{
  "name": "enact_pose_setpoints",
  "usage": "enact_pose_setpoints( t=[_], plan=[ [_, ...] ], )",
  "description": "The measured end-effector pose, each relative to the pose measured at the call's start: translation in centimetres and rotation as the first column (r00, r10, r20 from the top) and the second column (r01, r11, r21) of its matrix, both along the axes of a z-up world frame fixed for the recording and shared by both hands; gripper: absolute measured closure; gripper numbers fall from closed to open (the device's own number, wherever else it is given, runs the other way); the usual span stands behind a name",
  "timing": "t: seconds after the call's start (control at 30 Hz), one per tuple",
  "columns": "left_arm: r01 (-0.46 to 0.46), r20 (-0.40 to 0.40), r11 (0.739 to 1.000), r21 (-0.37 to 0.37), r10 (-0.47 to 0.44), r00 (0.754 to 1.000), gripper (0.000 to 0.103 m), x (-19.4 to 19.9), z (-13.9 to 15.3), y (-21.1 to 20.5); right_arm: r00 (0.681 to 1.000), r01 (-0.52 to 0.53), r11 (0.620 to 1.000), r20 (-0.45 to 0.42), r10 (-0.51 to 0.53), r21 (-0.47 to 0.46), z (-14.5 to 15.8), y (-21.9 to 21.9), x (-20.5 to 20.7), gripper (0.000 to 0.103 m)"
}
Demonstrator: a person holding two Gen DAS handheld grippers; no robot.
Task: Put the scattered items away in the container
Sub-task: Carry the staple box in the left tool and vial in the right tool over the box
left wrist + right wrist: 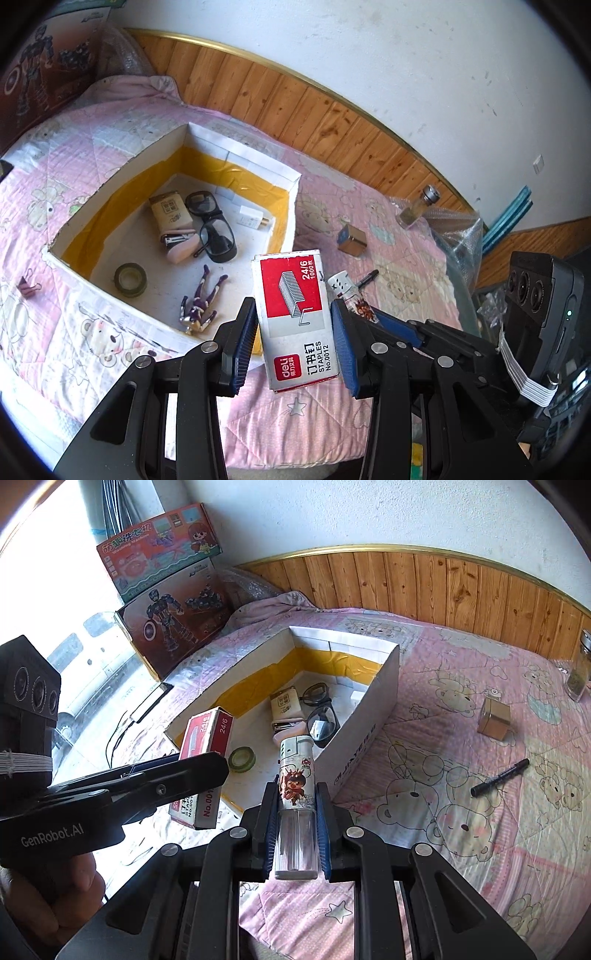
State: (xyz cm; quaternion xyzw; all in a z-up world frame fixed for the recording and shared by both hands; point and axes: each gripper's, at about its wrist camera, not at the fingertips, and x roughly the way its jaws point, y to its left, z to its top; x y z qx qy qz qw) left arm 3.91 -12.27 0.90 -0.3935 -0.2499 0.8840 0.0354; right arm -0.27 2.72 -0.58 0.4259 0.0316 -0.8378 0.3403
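Observation:
My left gripper (293,317) is shut on a red and white staples box (295,314), held above the near right corner of the white container (284,175). The box also shows in the right wrist view (205,760). My right gripper (297,794) is shut on a lighter (297,786) with a cartoon print, near the container's wall (373,716). Inside the container lie glasses (212,225), a tape roll (130,279), a toy figure (201,302), a stapler (181,243) and a charger (253,218).
On the pink quilt right of the container lie a small metal box (494,718), a black pen (499,777) and a glass jar (580,666). A purple binder clip (27,288) lies left of the container. Toy boxes (173,620) stand at the back left.

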Motion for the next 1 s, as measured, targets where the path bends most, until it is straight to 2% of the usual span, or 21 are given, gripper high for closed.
enact_pose_setpoints(
  t=[0.33,1.0],
  plan=[
    [-0.052,0.002,0.998,0.029,0.052,0.999,0.061,0.2,-0.5,-3.0,0.999,-0.033,0.999,-0.014,0.034,0.012,0.7,-2.3,-0.4,0.083],
    [-0.145,0.077,0.988,0.052,0.141,0.987,0.061,-2.0,-3.3,-8.5,0.997,-0.075,0.996,-0.001,0.075,0.037,0.2,-6.2,-4.8,0.083]
  ],
)
